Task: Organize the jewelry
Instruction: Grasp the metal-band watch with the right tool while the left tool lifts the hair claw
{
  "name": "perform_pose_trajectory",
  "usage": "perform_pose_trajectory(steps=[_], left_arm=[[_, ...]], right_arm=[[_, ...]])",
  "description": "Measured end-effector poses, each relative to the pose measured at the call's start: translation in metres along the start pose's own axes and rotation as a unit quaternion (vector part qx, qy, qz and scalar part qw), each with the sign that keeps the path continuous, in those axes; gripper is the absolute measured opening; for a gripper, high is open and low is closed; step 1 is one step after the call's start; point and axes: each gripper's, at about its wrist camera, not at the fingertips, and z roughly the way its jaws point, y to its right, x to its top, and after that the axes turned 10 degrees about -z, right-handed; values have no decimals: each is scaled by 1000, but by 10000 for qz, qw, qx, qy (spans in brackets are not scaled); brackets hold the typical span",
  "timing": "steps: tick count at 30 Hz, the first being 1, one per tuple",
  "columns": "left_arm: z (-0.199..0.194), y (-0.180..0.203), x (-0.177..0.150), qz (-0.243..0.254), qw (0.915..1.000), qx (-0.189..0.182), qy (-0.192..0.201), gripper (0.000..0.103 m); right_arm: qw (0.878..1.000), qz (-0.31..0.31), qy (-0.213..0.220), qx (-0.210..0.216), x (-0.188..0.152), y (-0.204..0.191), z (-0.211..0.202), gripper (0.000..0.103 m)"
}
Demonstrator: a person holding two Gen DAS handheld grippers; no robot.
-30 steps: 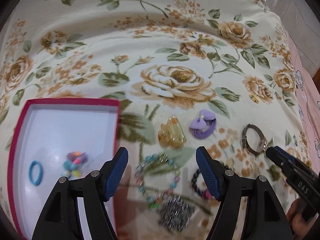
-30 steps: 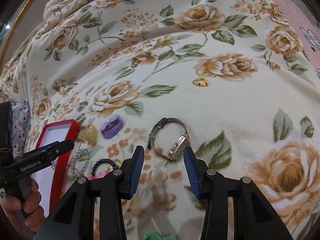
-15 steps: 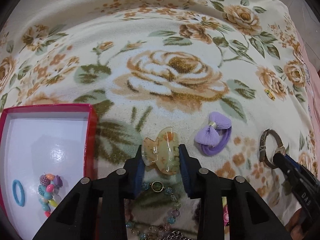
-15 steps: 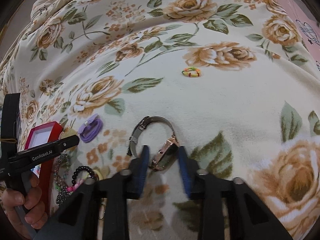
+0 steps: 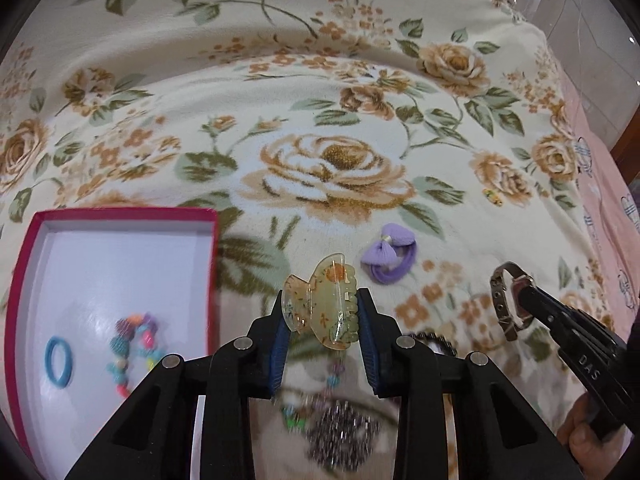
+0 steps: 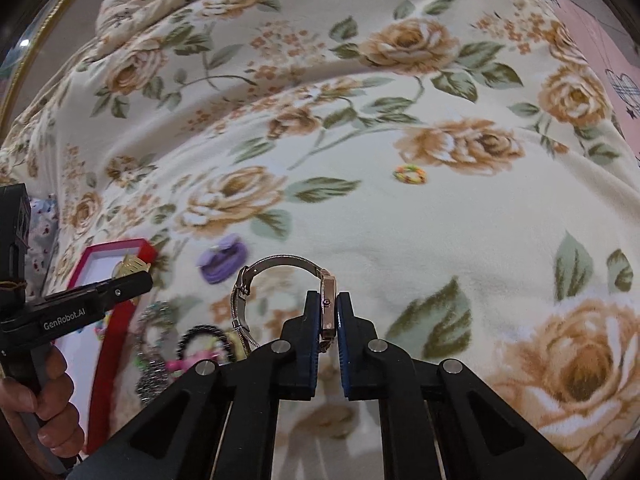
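Closest in: left gripper (image 5: 322, 322) clamped on an amber hair claw (image 5: 320, 306), lifted off the blanket (image 5: 320, 100); right gripper (image 6: 328, 316) pinched shut on the case of a wristwatch (image 6: 280, 300), also raised. Below and between, still loose: beaded bracelet (image 5: 316, 396), sparkly chain heap (image 5: 344, 436), black bead band (image 6: 204, 340). Left of those, red box (image 5: 120, 213) already holding a blue ring (image 5: 58, 362) and bright beads (image 5: 134, 346) (a small start, judging by the count). Farther out, purple bow tie (image 5: 390, 252), then a tiny multicoloured ring (image 6: 410, 174). Mostly unsorted yet.
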Motion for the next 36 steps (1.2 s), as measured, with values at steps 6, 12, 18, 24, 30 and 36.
perform_pose_trajectory(steps=[6, 12, 18, 24, 30, 36], left_arm=[[-45, -21, -20, -180, 9996, -119, 158, 30], [-86, -47, -36, -404, 9985, -115, 351, 30], [-118, -74, -52, -610, 9969, -38, 494, 30], [-139, -101, -67, -805, 9952, 113, 545, 30], [-153, -129, -77, -1029, 9926, 305, 564, 30], [-157, -147, -77, -1183, 9902, 450, 594, 30]], right_arm=[[9992, -229, 121, 304, 2, -25, -15, 7], [9964, -569, 164, 604, 3, -60, -22, 7], [9930, -783, 124, 874, 1, -90, -22, 7], [9890, -990, 72, 1096, -1, -118, -19, 7], [9844, -1199, -19, 1289, -4, -147, -13, 7], [9787, -1422, -101, 1480, -5, -175, -6, 7]])
